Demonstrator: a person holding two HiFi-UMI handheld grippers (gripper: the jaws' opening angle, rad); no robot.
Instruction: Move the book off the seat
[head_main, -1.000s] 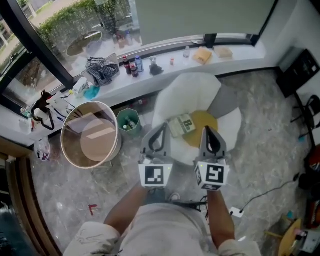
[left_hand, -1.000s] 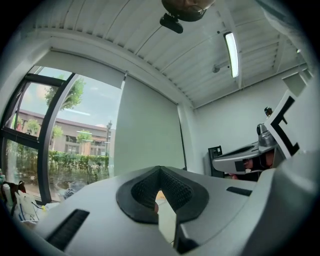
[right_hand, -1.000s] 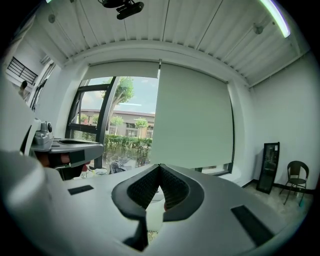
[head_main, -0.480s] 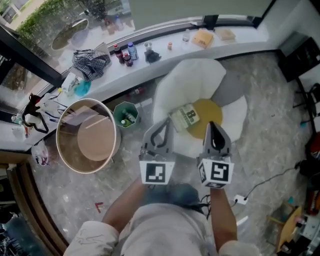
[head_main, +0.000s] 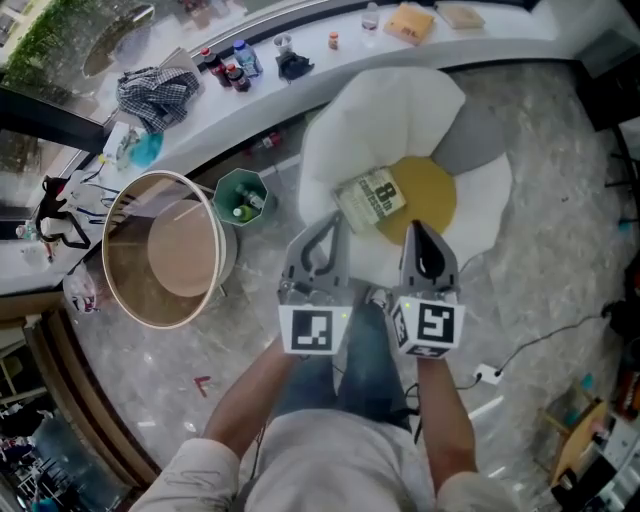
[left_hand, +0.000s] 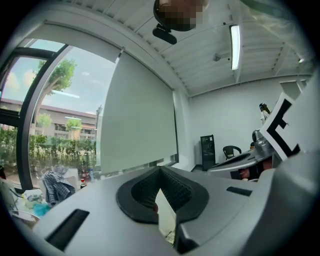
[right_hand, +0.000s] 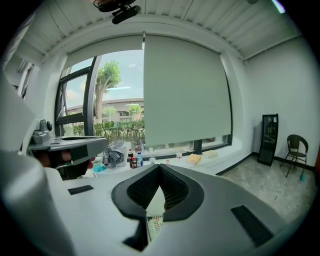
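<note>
A pale green book (head_main: 372, 197) lies tilted on the white seat (head_main: 345, 160), partly over a round yellow cushion (head_main: 428, 192). In the head view my left gripper (head_main: 329, 222) hangs just short of the book's near left corner, jaws together and empty. My right gripper (head_main: 417, 229) hovers over the cushion's near edge, to the right of the book, also shut and empty. In the left gripper view the left gripper (left_hand: 159, 171) shows only a sliver of seat below its tips. Under the right gripper (right_hand: 159, 170), a strip of the book's print (right_hand: 154, 225) shows.
A round wooden side table (head_main: 120, 290) stands left of the seat, with a green bin (head_main: 242, 198) between them. The window ledge (head_main: 300, 45) behind carries bottles, a checked cloth (head_main: 155, 95) and small boxes. A cable and plug block (head_main: 487, 375) lie on the marble floor at right.
Both grippers have sunk and moved forward toward the seat, side by side. The book and cushion now sit closer to their tips. Both stay shut.
</note>
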